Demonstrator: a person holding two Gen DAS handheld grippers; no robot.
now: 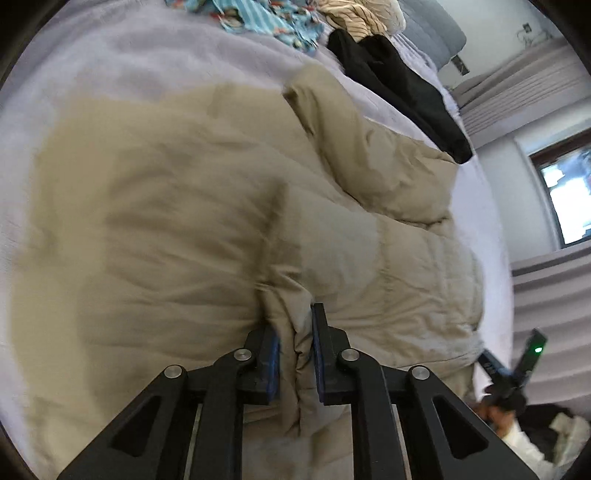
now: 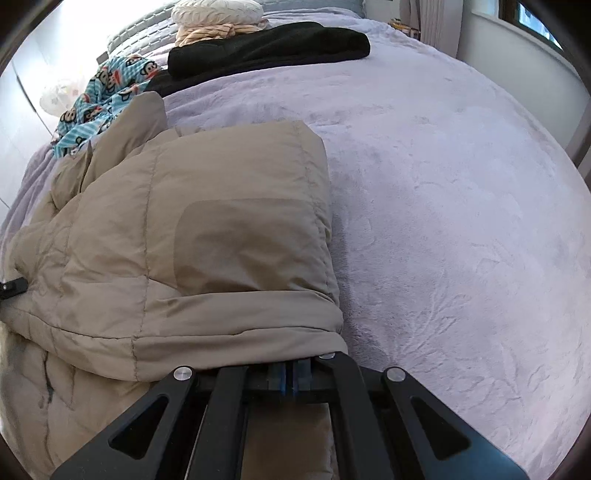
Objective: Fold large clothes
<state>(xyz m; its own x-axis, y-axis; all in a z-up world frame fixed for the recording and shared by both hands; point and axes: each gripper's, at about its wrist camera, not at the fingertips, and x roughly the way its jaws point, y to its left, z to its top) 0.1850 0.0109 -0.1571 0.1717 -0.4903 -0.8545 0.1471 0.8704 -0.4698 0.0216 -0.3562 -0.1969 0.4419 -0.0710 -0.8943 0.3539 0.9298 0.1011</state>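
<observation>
Lavender bed [image 2: 443,184], padded beige jacket [image 2: 207,229] bunched along near edge. Left gripper [image 1: 295,354] jaws clamped on jacket fold; right gripper [image 2: 290,376] jaws fully closed under jacket hem.

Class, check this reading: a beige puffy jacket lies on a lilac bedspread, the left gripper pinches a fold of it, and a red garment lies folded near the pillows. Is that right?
One detail is wrong: the folded garment near the pillows is black, not red, as the right wrist view shows. The rest stands: the beige puffy jacket lies on the lilac bedspread, and the left gripper pinches a fold of it.
</observation>
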